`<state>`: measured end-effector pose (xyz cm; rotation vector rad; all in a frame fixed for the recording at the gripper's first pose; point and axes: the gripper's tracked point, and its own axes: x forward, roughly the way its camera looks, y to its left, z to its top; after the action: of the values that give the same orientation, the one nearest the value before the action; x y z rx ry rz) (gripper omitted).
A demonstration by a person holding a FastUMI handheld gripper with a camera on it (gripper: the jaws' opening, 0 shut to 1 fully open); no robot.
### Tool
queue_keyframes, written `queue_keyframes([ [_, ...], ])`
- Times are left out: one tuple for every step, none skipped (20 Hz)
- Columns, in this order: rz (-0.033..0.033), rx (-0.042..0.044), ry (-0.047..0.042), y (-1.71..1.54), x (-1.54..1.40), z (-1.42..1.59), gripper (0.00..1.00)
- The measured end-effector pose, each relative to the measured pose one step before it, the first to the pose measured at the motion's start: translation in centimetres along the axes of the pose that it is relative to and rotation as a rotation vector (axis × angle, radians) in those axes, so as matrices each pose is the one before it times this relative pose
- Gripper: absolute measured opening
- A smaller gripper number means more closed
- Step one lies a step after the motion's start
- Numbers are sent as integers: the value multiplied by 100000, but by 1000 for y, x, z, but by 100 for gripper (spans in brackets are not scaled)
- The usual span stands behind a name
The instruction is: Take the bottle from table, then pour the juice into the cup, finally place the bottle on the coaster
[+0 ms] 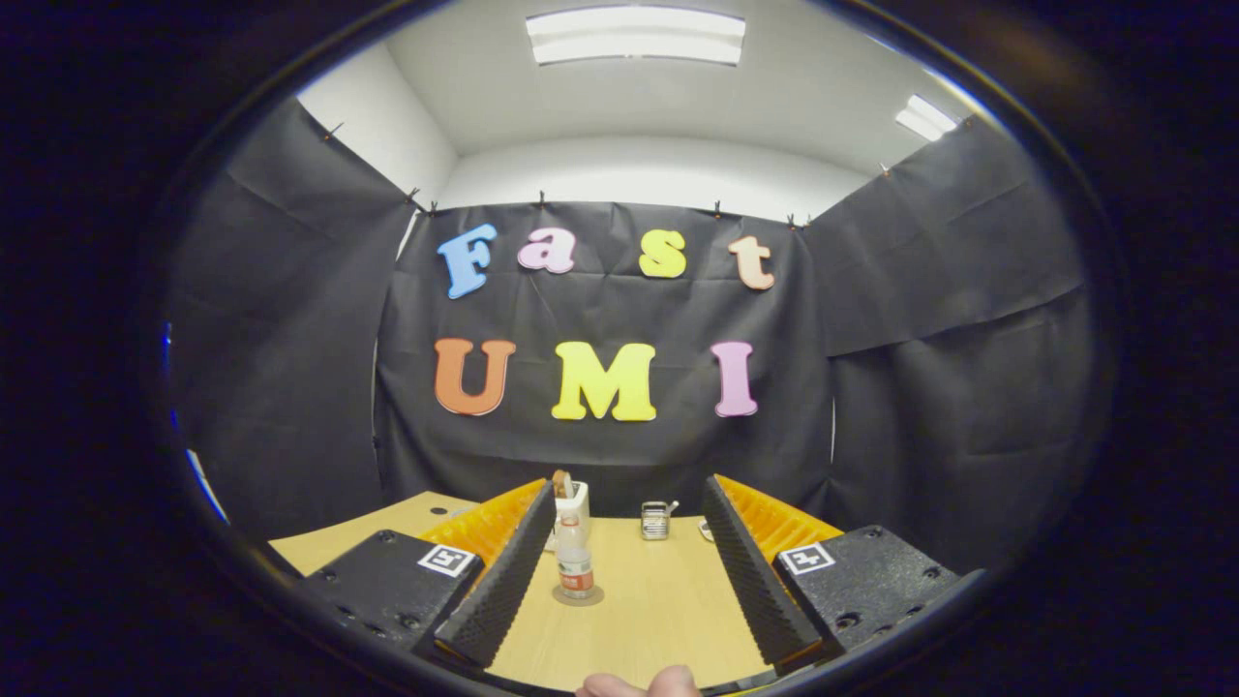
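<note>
Fingers apart, bottle btwn (label unreadable)

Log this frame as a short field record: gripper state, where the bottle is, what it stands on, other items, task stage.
gripper: open, fingers spread wide, nothing between the pads
bottle: upright on the table, ahead of the fingers, nearer the left finger
under bottle: round coaster
behind bottle: white cup with something brown in it
other item: small metallic object farther back
table: light wood
person: fingertip at the near edge
task stage: cannot tell whether pouring is done; bottle is on coaster, ungripped
</note>
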<state>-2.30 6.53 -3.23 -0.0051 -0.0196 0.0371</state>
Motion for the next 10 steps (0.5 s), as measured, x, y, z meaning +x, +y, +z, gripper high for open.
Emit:
queue_keyframes([
  [228, 290, 730, 30, -135, -213, 99],
  [-352, -67, -114, -233, -66, 90, 99],
  [97, -39, -98, -34, -52, -50, 99],
  [44, -103, 420, -130, -17, -156, 99],
  [-675, 532, -75, -266, 88, -84, 99],
  [-452, 568, 670, -299, 105, -242, 99],
  [-246, 942, 584, -85, -13, -256, 99],
  [-54, 974, 801, -75, 70, -240, 98],
  [-141, 642, 473, -168, -29, -104, 99],
  [-385, 368, 200, -188, 70, 9, 99],
])
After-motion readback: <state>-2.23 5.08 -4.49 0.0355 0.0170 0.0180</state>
